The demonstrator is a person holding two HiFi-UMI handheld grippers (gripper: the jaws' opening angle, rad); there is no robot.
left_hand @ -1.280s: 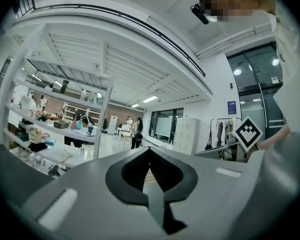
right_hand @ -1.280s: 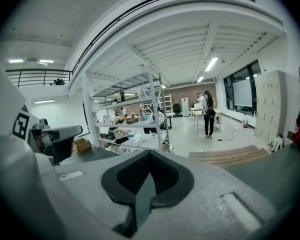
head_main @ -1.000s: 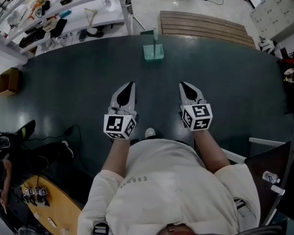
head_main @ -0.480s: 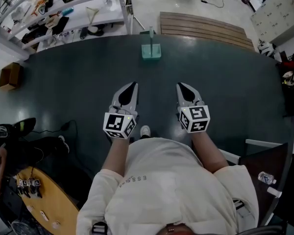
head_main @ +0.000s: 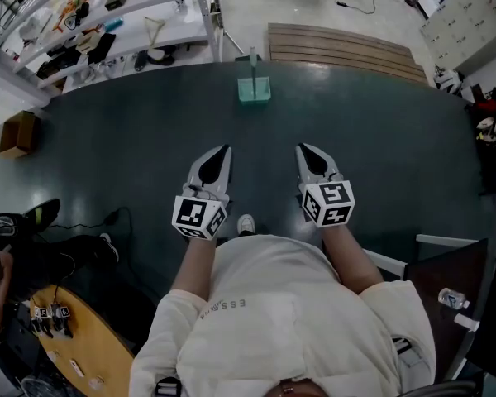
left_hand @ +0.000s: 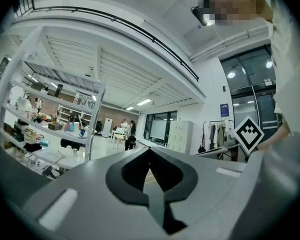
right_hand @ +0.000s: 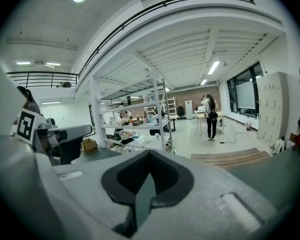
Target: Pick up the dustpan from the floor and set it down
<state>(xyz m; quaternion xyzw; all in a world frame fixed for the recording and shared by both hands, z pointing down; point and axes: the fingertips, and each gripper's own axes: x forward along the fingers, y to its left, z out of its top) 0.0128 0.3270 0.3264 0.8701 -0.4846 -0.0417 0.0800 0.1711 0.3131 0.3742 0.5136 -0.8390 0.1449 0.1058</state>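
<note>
A single pale green dustpan (head_main: pixel 254 88) stands at the upper centre of the head view, on the dark floor covering (head_main: pixel 380 139) near its far edge. Just beyond it lies a wooden slatted platform (head_main: pixel 343 50). The dustpan rests on its scoop with the thin handle pointing up, which I judge leaves the handle free to be gripped from the side or from above.

There are two tongs, each carrying one marker cube. The left tongs (head_main: pixel 223 151) and the right tongs (head_main: pixel 302 150) sit side by side at mid-frame, just ahead of the person's chest, both pointing towards the dustpan but well apart from it. Each gripper view shows its two jaws meeting at the tip with nothing between them, so both tongs are closed and empty. Held level and parallel like this, they look to be in a neutral carrying pose, with neither reaching for anything.

The dustpan standing on the floor with both tongs empty fits two readings. It could be waiting to be lifted, or it could already have been lifted and put back down. These views do not settle which.

One shoe tip (head_main: pixel 246 222) shows between the forearms. One cardboard box (head_main: pixel 16 136) sits at the left edge, and one white shelf rack (head_main: pixel 116 23) loaded with small items fills the upper left corner.
</note>
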